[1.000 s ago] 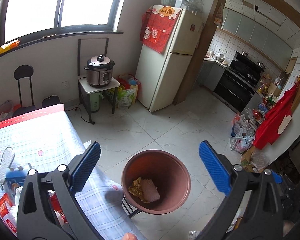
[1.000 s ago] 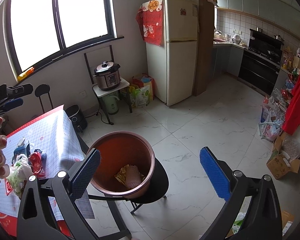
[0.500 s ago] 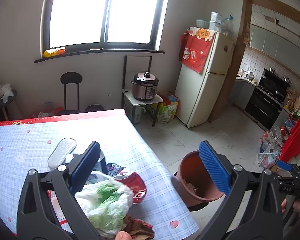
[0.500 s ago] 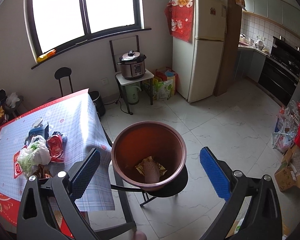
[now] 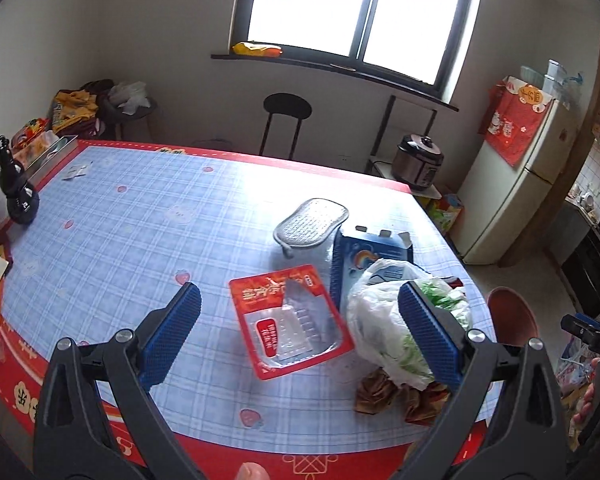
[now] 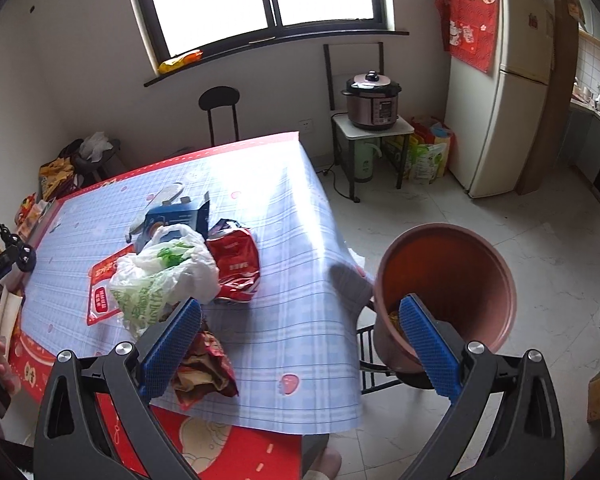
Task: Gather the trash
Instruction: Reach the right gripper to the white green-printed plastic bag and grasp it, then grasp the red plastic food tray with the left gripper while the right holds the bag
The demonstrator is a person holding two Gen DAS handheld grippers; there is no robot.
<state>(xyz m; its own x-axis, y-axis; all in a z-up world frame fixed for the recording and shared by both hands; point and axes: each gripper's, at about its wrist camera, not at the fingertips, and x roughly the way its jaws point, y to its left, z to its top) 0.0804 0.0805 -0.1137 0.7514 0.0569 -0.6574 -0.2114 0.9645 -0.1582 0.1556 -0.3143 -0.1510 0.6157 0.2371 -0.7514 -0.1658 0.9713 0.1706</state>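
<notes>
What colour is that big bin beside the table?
Reddish brown bin; the right wrist view shows it best.

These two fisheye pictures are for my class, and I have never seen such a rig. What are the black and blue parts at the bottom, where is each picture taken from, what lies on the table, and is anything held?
No robot here: a person holds a hand tool with two jaws in each hand. A camera on each tool looks forward along the jaws, so the blue pads frame each picture.

The left gripper looks over the table. Its jaws stand wide apart and hold nothing.

The right gripper looks from the table's end, with the brown bin beside the table. Its jaws are also apart and empty.

On the table lie a red tray, a white bag with something green inside, a blue box, a grey lid, a red wrapper and a brown wrapper. Some trash already lies in the bin.
</notes>
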